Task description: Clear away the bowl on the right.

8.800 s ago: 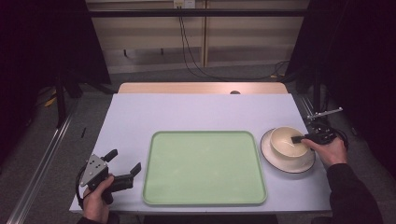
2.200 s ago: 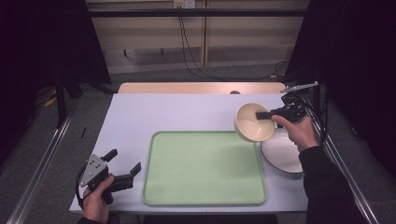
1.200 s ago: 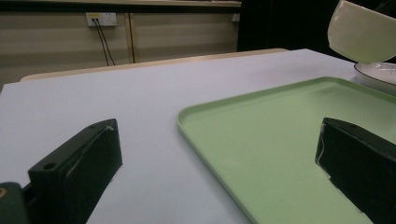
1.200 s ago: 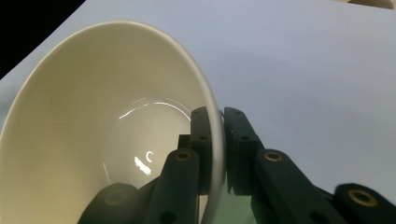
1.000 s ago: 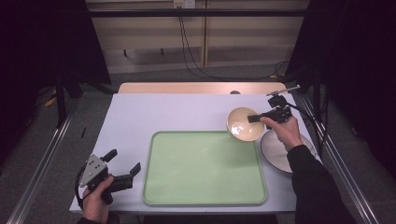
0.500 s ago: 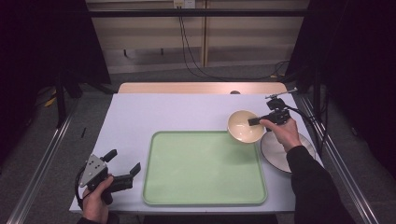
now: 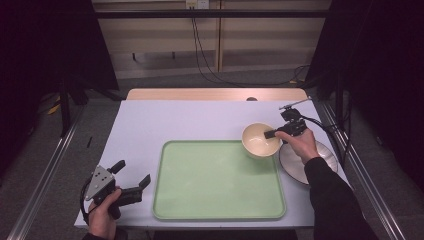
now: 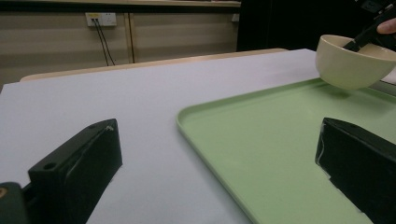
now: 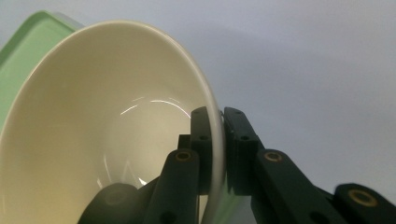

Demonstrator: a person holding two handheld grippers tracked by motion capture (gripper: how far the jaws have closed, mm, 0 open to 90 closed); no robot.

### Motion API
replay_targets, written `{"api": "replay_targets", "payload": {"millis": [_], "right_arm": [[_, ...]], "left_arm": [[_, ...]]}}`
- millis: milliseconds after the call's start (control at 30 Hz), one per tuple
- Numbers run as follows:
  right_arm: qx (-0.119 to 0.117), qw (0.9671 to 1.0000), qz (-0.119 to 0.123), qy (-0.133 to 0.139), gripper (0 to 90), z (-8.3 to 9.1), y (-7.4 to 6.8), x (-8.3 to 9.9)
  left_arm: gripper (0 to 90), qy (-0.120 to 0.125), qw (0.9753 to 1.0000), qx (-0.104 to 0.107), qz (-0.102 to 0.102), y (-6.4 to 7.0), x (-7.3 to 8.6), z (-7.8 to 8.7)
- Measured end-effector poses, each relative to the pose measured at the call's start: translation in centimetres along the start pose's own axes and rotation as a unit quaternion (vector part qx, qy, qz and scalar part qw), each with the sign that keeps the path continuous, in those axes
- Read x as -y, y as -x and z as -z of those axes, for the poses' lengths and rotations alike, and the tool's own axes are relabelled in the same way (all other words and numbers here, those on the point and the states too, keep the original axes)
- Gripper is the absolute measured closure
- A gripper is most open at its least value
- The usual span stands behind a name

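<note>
In the high view the bowl (image 7: 260,139) is held by its rim in the closed right gripper (image 7: 270,134), over the tray's (image 7: 215,180) far right corner; in the left gripper view the open, empty left gripper's jaws frame the tray, the bowl (image 8: 352,62) carried clear above it; in the right gripper view the rim is pinched between the jaws.

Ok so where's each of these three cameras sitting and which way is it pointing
High view: above the person's side, facing forward and down on the table; both forearms enter below.
Left gripper view: low on the left gripper, facing across the green tray; open jaws.
Right gripper view: on the right gripper, clamping the bowl rim.
All share bowl and tray.
</note>
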State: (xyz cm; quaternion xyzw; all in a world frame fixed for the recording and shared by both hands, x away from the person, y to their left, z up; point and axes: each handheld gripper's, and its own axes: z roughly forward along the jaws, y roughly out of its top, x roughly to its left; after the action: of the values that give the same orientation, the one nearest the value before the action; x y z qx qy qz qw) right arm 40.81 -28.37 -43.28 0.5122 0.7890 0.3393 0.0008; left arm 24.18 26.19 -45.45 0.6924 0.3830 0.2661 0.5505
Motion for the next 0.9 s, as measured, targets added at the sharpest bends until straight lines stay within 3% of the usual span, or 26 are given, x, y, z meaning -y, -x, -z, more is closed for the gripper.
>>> {"api": "replay_targets", "payload": {"millis": [467, 900], "right_arm": [[0.012, 0.9994, 0.001, -0.031, 83.4, -1.3, 0.1, 0.3], [0.014, 0.9994, 0.000, -0.031, 84.0, -1.8, 0.4, 0.7]], "left_arm": [[0.4, 0.000, 1.0000, 0.000, 0.000, 0.0, 0.0, 0.0], [0.4, 0.000, 1.0000, 0.001, -0.002, 0.0, 0.0, 0.0]]}}
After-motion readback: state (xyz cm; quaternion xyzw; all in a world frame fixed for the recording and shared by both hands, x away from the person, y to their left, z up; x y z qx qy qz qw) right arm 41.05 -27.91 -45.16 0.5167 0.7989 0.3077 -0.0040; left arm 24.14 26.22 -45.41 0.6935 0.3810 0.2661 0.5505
